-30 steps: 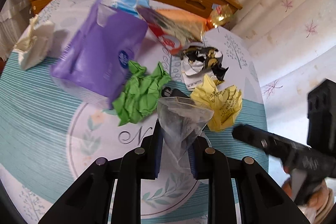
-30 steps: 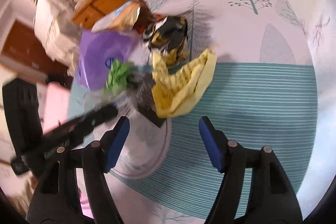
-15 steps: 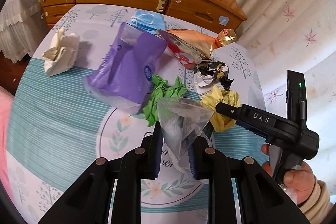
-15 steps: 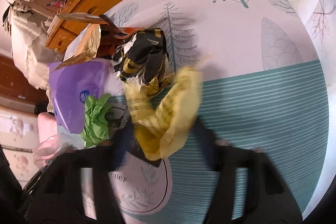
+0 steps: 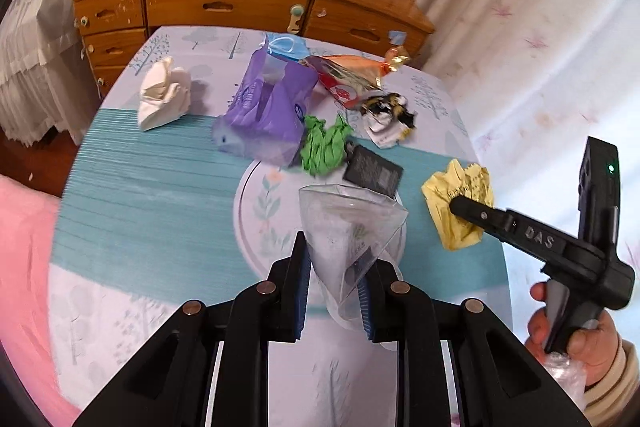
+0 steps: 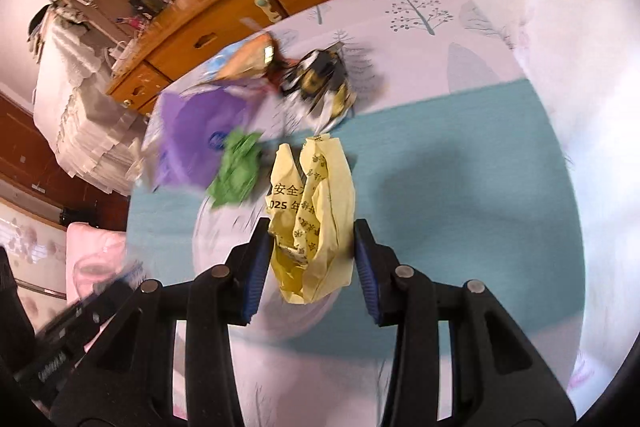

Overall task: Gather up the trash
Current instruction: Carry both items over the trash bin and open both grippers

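Observation:
My left gripper (image 5: pixel 335 281) is shut on a clear plastic bag (image 5: pixel 347 227), held open above the table. My right gripper (image 6: pixel 310 259) is shut on a crumpled yellow paper (image 6: pixel 312 223) and holds it above the tablecloth; it also shows in the left wrist view (image 5: pixel 458 207), to the right of the bag. Other trash lies on the table: a green paper ball (image 5: pixel 324 147), a purple packet (image 5: pixel 266 115), a black card (image 5: pixel 373 171), a black-and-gold wrapper (image 5: pixel 386 113), an orange snack bag (image 5: pixel 348 77), a white tissue (image 5: pixel 162 97) and a blue face mask (image 5: pixel 286 47).
The table carries a teal and white printed cloth (image 5: pixel 160 187). A wooden dresser (image 5: pixel 240 3) stands behind it. A curtain (image 5: pixel 540 27) hangs at the right. A pink cushion (image 5: pixel 24 267) lies at the left edge.
My right gripper has closed on the yellow paper and lifted it off the table, away from the pile. The black card that it covered shows now. My left gripper has drawn back with the bag.

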### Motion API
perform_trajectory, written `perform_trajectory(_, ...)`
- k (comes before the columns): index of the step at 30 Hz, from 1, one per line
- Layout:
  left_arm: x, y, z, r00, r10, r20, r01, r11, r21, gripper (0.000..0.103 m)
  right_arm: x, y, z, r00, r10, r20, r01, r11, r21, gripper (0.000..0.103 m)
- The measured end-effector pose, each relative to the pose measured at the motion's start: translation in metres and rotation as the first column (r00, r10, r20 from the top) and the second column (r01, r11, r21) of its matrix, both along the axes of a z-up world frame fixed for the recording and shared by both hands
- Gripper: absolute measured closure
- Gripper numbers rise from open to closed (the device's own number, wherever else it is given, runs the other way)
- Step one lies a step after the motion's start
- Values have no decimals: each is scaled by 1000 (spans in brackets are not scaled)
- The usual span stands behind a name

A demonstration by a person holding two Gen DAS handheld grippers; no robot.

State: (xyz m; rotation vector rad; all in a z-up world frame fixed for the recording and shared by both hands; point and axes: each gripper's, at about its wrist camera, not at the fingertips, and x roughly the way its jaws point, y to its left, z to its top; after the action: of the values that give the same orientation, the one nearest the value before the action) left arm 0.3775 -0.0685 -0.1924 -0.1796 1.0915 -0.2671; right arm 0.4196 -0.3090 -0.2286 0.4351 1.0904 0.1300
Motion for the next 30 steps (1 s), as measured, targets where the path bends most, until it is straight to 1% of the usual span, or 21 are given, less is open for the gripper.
perform_trajectory(3, -40, 17, 16, 998, -60, 23, 59, 998, 9, 82, -58, 15, 20, 999, -24, 27, 24, 1000, -12, 66)
perform_trajectory(8, -109, 48, 36, 990, -138, 41, 137, 990, 42, 82, -167, 43, 46, 992, -102, 74, 104, 994, -25, 66)
perform_trajectory(13, -177, 69, 54, 975, -207, 76, 202, 977, 71, 82, -262, 79, 58, 988, -121, 93, 125, 992, -37, 66)
perform_trajectory(16, -210, 75, 56, 970, -232, 68, 226, 971, 82, 82, -311, 98, 59, 991, -104, 88, 109, 993, -45, 66)
perform_trajectory(18, -230, 76, 53, 967, -249, 58, 244, 966, 87, 82, -339, 111, 53, 994, -82, 65, 85, 995, -53, 66)
perform_trajectory(21, -258, 74, 38, 960, -277, 40, 272, 957, 103, 82, -372, 126, 37, 998, -55, 7, 55, 997, -60, 66)
perform_trajectory(24, -280, 72, 8, 960, -281, 5, 278, 952, 125, 82, -395, 134, 16, 999, -31, -43, 29, 998, -62, 66)
perform_trajectory(27, -299, 72, -40, 962, -267, -53, 272, 951, 145, 82, -410, 139, -19, 996, -7, -86, 0, 997, -77, 66)
perform_trajectory(29, -303, 70, -72, 964, -249, -97, 261, 955, 142, 82, -412, 140, -48, 993, 11, -116, -21, 996, -88, 66)
perform_trajectory(30, -308, 70, -92, 964, -239, -119, 254, 958, 135, 82, -412, 139, -68, 991, 22, -132, -34, 995, -90, 66)
